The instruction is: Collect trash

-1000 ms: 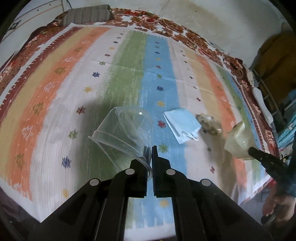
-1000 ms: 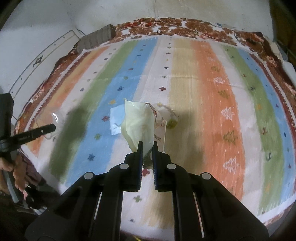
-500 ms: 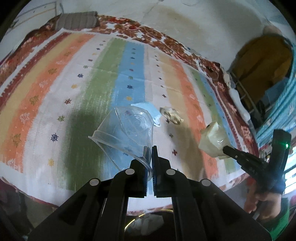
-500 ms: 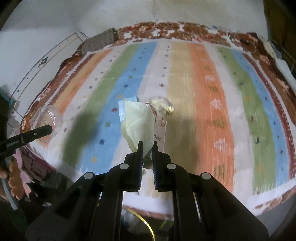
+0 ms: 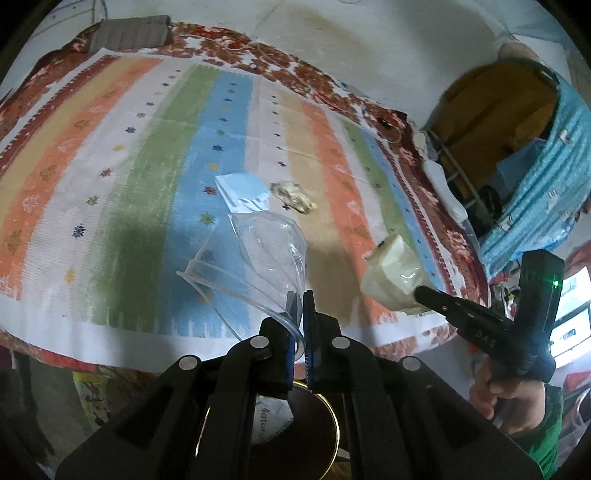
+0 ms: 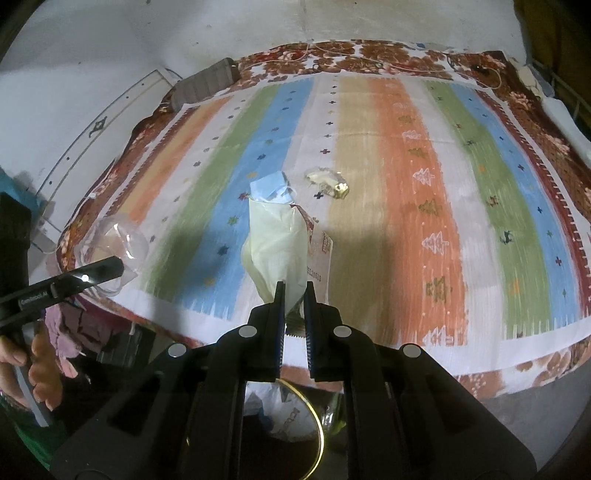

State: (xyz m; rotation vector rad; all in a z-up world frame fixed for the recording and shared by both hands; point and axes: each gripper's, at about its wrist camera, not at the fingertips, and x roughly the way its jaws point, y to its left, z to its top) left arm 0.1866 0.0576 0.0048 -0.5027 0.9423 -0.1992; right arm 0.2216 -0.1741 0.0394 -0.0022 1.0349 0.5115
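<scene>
- On the bed's spread (image 6: 417, 192) we see a folded paper (image 5: 242, 187) with a crumpled wrapper (image 5: 294, 196) just to its right.
- Our left tongs (image 5: 300, 295) hold a plastic cup (image 5: 255, 258) over the bed's near edge.
- Our right tongs (image 6: 294, 291) hold a pouch (image 6: 277, 243) there too, right of the cup.
- Below the tongs, a bin (image 6: 317, 435) sits before the bed.
- A pillow (image 5: 129, 35) lies at the far left corner.

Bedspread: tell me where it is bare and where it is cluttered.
The bedspread is bare across the orange, green and blue stripes on the right, and toward the pillow. The clutter is mid-bed: a blue packet and a crumpled wrapper lie close together.
</scene>
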